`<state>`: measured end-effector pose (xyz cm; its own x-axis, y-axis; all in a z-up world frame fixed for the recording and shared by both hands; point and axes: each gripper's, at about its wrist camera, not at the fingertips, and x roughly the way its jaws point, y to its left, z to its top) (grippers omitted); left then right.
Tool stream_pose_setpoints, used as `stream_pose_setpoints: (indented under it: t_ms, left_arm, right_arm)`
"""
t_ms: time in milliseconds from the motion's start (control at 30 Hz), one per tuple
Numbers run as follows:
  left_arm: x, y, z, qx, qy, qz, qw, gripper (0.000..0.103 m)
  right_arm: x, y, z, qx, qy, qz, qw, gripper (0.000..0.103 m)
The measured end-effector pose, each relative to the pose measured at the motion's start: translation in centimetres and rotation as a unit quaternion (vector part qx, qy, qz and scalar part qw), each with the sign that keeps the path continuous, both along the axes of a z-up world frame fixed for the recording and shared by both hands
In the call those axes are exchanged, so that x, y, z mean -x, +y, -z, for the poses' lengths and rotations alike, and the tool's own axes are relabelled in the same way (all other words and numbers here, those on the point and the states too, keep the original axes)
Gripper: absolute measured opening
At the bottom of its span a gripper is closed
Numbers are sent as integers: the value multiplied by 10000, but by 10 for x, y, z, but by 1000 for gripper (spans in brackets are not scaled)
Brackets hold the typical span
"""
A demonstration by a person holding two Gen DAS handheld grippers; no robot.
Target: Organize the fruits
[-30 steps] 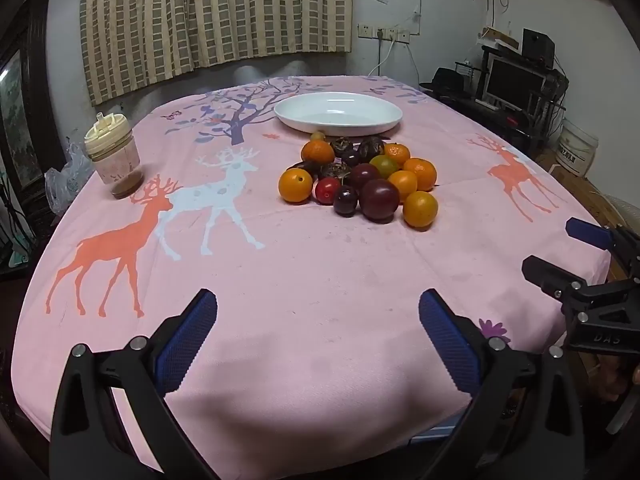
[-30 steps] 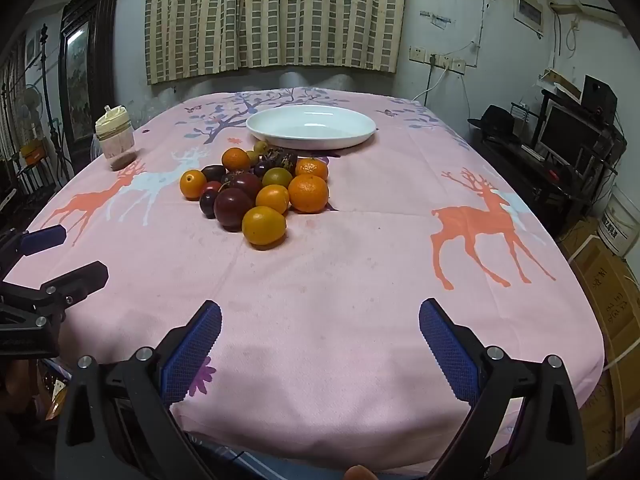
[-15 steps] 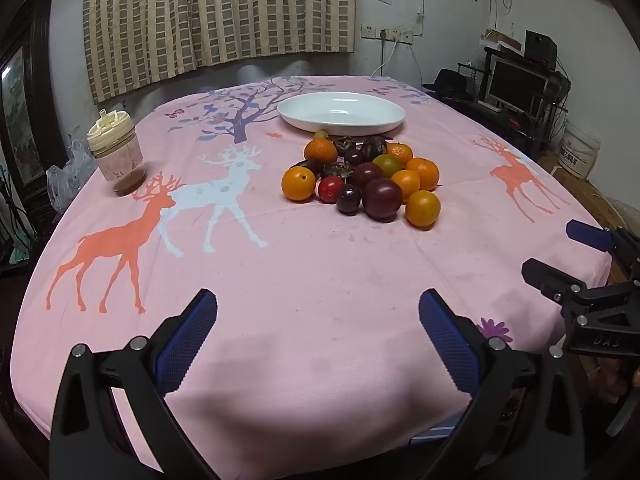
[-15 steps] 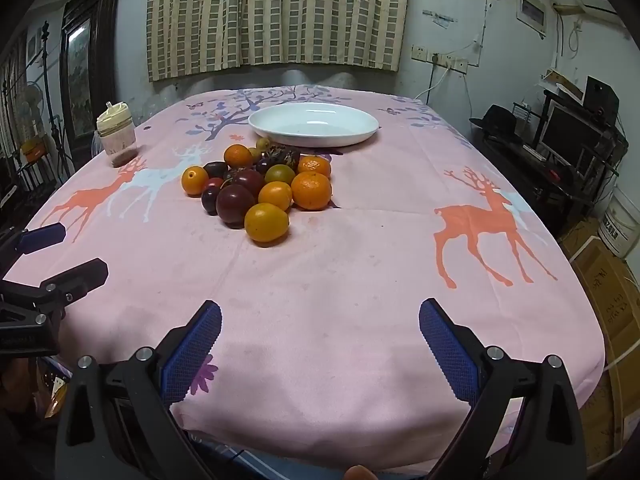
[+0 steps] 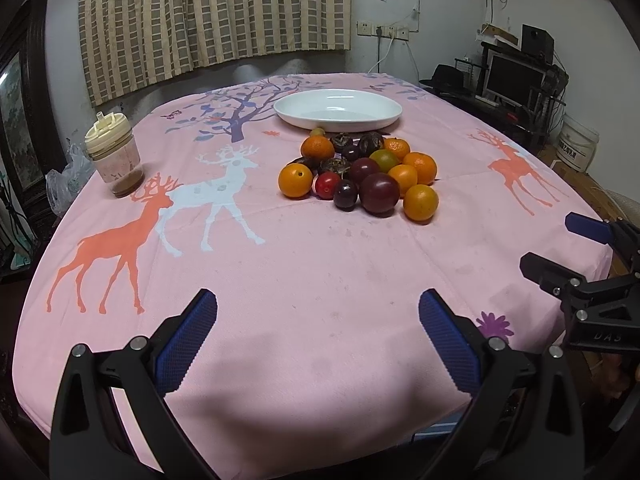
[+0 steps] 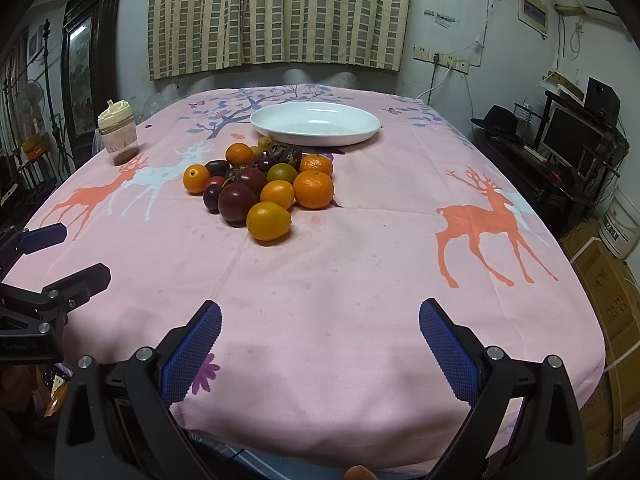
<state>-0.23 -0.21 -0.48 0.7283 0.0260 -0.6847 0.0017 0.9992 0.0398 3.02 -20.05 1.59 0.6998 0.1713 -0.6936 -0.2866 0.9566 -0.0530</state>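
Observation:
A pile of fruit (image 5: 360,172) lies mid-table: oranges, dark plums, a red one and a green one. It also shows in the right wrist view (image 6: 260,188). An empty white plate (image 5: 338,110) stands just behind the pile, also in the right wrist view (image 6: 315,123). My left gripper (image 5: 318,312) is open and empty over the table's near edge. My right gripper (image 6: 320,320) is open and empty at the near edge too. Each gripper shows at the side of the other's view: the right one (image 5: 560,248), the left one (image 6: 68,252).
A pink deer-print cloth (image 5: 280,260) covers the table. A lidded jar (image 5: 114,160) stands at the far left, also in the right wrist view (image 6: 119,134). A desk with a monitor (image 5: 514,78) and a white bucket (image 5: 576,148) stand to the right.
Both grippers have edged slightly forward and up; the fruit pile sits a little lower in each view. Nothing on the table has moved.

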Motion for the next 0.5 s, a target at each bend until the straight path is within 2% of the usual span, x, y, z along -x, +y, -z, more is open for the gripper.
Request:
stream_pose_setpoints:
  t_ms: [500]
  left_arm:
    - [0, 0, 0, 3, 11, 4, 10000, 99]
  right_arm:
    - [0, 0, 0, 7, 0, -6, 10000, 99]
